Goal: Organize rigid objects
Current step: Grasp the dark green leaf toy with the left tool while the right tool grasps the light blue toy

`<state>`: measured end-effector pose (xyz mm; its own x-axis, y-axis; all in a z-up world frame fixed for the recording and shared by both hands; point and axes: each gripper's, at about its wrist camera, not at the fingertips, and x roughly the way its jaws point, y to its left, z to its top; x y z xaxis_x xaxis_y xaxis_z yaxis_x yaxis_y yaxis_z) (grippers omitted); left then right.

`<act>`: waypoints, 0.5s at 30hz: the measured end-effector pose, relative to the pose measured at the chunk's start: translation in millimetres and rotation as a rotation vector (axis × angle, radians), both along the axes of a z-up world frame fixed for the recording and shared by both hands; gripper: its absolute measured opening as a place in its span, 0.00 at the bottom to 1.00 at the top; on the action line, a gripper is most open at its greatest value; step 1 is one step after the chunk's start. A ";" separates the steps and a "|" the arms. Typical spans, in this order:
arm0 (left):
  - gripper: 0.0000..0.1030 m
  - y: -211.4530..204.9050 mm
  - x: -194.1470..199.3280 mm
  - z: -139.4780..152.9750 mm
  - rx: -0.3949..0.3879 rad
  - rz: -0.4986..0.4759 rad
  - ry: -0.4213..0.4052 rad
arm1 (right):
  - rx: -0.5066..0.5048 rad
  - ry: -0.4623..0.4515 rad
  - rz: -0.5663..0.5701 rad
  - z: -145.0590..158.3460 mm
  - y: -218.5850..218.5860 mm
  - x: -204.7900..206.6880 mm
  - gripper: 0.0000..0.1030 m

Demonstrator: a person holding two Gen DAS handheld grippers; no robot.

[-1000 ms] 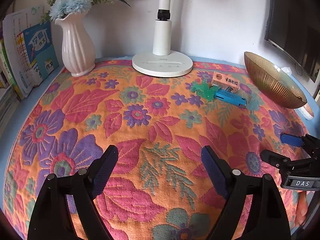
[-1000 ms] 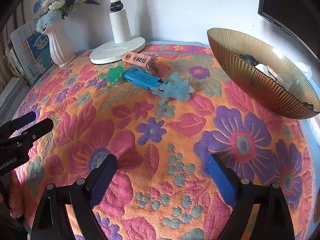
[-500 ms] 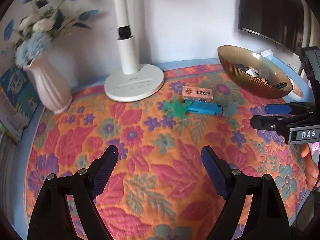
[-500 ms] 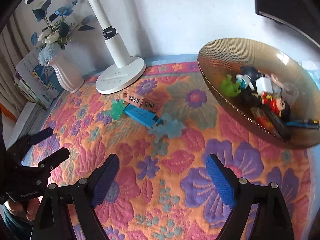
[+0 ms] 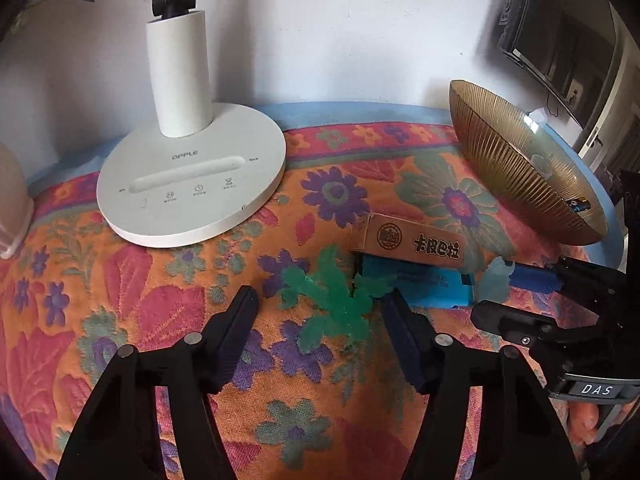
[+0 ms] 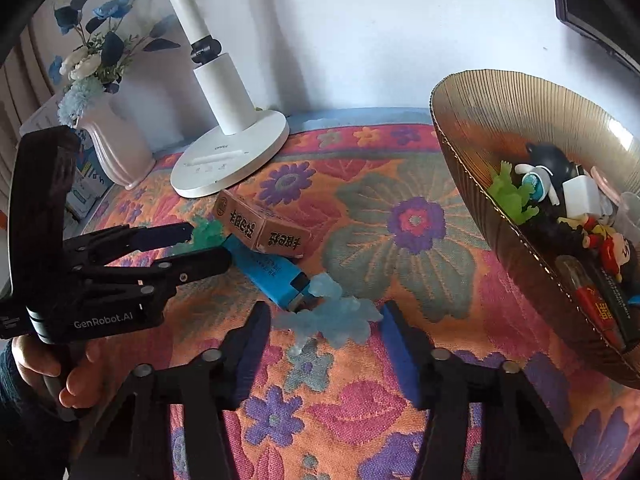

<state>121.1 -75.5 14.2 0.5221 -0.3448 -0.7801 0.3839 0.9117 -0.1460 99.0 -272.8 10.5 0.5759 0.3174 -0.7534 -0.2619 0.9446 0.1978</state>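
Note:
A green translucent toy figure (image 5: 340,300) lies on the floral cloth, between the open jaws of my left gripper (image 5: 320,308). A pale blue translucent toy figure (image 6: 328,316) lies between the open jaws of my right gripper (image 6: 324,320). Between the two toys lie a blue box (image 5: 420,284) and a brown carton (image 5: 416,240) with Chinese print. The brown carton (image 6: 260,228) leans on the blue box (image 6: 272,272). A ribbed amber bowl (image 6: 472,128) at the right holds several small figures and toys. Neither gripper touches its toy.
A white lamp base (image 5: 192,184) stands behind the objects by the wall. A pink vase (image 6: 116,148) with blue flowers stands at the left beside books. A dark screen (image 5: 560,40) hangs at the upper right. The bowl's rim (image 5: 520,128) is close to my right gripper.
Both grippers have moved forward and down to the objects. The left one now straddles the green toy, the right one the pale blue toy. Both stay open.

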 end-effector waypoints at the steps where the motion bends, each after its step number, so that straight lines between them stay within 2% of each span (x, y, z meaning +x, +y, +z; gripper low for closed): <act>1: 0.46 0.3 -0.4 1.4 -0.008 -0.008 -0.004 | 0.004 -0.007 -0.002 0.6 -0.4 -1.3 0.50; 4: 0.46 2.3 -4.6 3.8 0.002 0.006 -0.013 | 0.014 -0.040 -0.012 5.2 -3.8 -7.6 0.50; 7: 0.46 14.6 -22.5 13.7 -0.042 0.025 -0.022 | 0.023 -0.062 -0.021 14.3 -8.9 -21.2 0.50; 11: 0.46 24.8 -65.9 32.3 -0.094 0.031 -0.069 | 0.046 -0.071 0.004 26.8 -17.1 -53.0 0.50; 15: 0.46 21.7 -110.5 35.8 -0.082 0.025 -0.098 | 0.016 -0.065 0.068 27.4 -17.7 -91.2 0.50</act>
